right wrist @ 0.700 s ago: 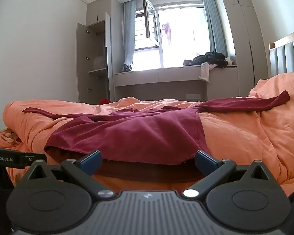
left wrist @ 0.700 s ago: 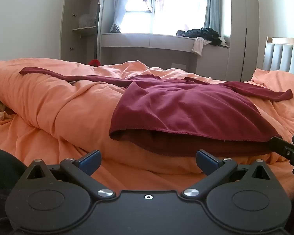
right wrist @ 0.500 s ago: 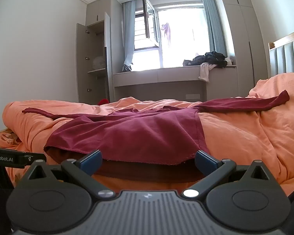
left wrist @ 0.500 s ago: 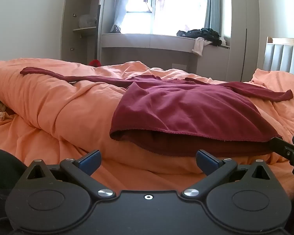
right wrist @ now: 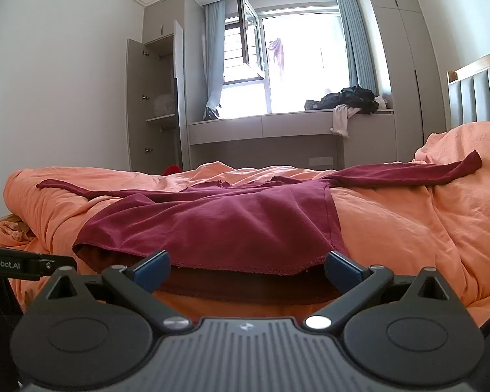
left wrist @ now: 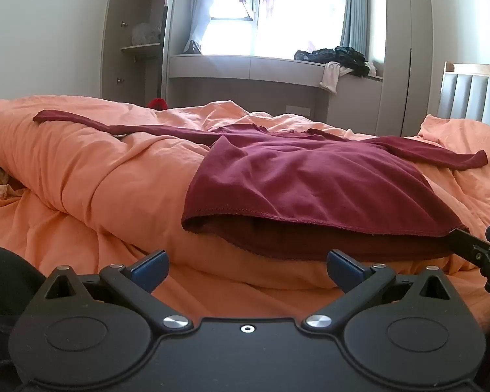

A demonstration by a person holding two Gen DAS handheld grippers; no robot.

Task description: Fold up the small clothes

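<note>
Your left claw (left wrist: 246, 269) and right claw (right wrist: 246, 269) sit low in frame, jaws spread wide and empty, tilted slightly downward. Just beyond them, the maroon long-sleeved shirt (left wrist: 310, 186) (right wrist: 219, 225) lies spread on the orange duvet (left wrist: 98, 176) (right wrist: 408, 228), sleeves stretched toward both frame edges.

Blown-out daylight from the window (right wrist: 297, 62) backlights the room; fisheye edges bend, darken.
</note>
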